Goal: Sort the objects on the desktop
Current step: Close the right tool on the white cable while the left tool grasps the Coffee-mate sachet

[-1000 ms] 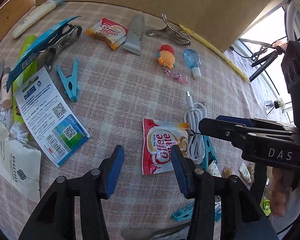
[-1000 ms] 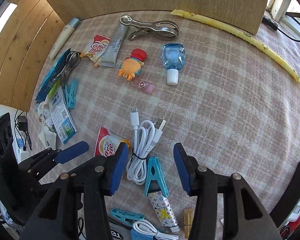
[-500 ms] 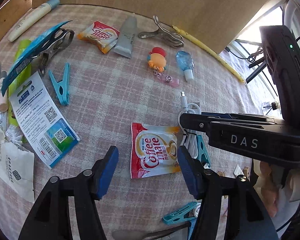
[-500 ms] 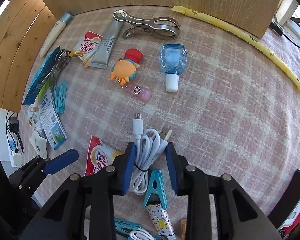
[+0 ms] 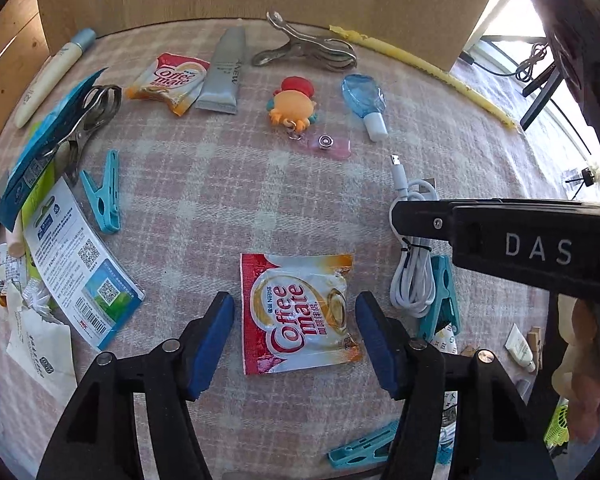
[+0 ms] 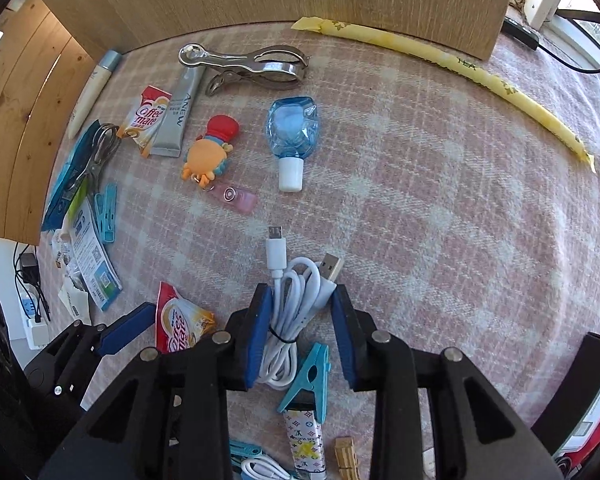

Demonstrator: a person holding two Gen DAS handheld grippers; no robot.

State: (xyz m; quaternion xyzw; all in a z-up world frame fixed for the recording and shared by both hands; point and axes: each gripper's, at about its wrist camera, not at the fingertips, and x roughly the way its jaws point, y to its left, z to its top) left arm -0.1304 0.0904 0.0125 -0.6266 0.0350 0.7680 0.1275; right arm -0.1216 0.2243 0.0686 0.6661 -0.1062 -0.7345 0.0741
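A red Coffee-mate sachet (image 5: 300, 312) lies flat on the pink checked cloth between the open jaws of my left gripper (image 5: 294, 328), with a gap on each side. A coiled white USB cable (image 6: 294, 312) lies between the blue pads of my right gripper (image 6: 302, 320), which has closed in around it; the pads stand close to the coil and touch it at the sides. The cable also shows in the left wrist view (image 5: 414, 276) under the right gripper's arm. A teal clothes peg (image 6: 308, 376) lies just below the cable.
Further back lie a second Coffee-mate sachet (image 5: 168, 82), a grey tube (image 5: 224, 76), a metal clip (image 5: 308, 48), an orange toy keyring (image 5: 294, 106), a blue bottle (image 5: 364, 98) and a yellow strip (image 6: 448, 68). Packets and a teal peg (image 5: 102, 196) crowd the left.
My left gripper has moved so the near sachet lies centred between its open jaws. My right gripper has moved forward over the white cable and narrowed its jaws around it.
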